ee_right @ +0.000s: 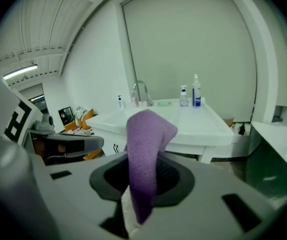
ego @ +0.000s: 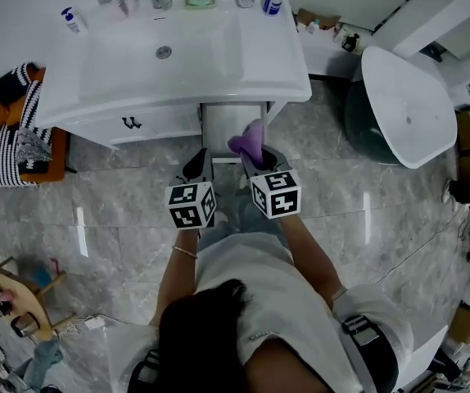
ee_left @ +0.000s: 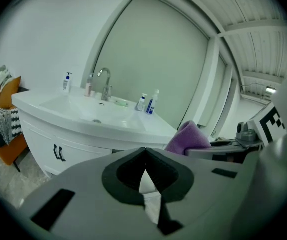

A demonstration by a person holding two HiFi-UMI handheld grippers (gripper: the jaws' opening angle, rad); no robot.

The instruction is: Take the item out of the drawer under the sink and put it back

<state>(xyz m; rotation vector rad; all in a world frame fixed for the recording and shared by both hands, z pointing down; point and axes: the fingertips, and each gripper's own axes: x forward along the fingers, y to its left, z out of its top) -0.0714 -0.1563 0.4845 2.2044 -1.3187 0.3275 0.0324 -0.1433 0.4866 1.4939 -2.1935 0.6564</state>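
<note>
- The purple cloth (ee_right: 146, 149) is out of the drawer (ego: 223, 129). It hangs in front of the sink (ego: 163, 51), just above the open drawer.
- The right gripper (ego: 258, 162) has it. Its fingers (ee_right: 179, 180) pinch the low end of the cloth, and the rest stands up and flops over to one side.
- The left gripper (ego: 198, 169) is just beside the right one, also in front of the sink. Its fingers (ee_left: 123, 176) are pressed together with nothing between them.
- The cloth looks soft and fluffy, like a small towel. It bends and droops by itself, so it is not stiff at all.
- It looks very light. A small pinch seems enough to carry it.
- It will not break if it falls. It is fuzzy, not slippery, so it should not slide out of the fingers easily.
- Because it is floppy, the loose end will swing and drag. It could catch on the front edge of the drawer under the sink on the way back in.
- A good place to hold is a thick, bunched-up part, so lots of cloth sits between the fingers. Holding only a thin corner could let it slip free.
- To put it back, I think the loose end should go down into the drawer first, and then the fingers can let go.
- The drawer below the sink looks pulled out far enough to take the cloth.
- The other gripper is free, so it could push the drawer shut after.
</note>
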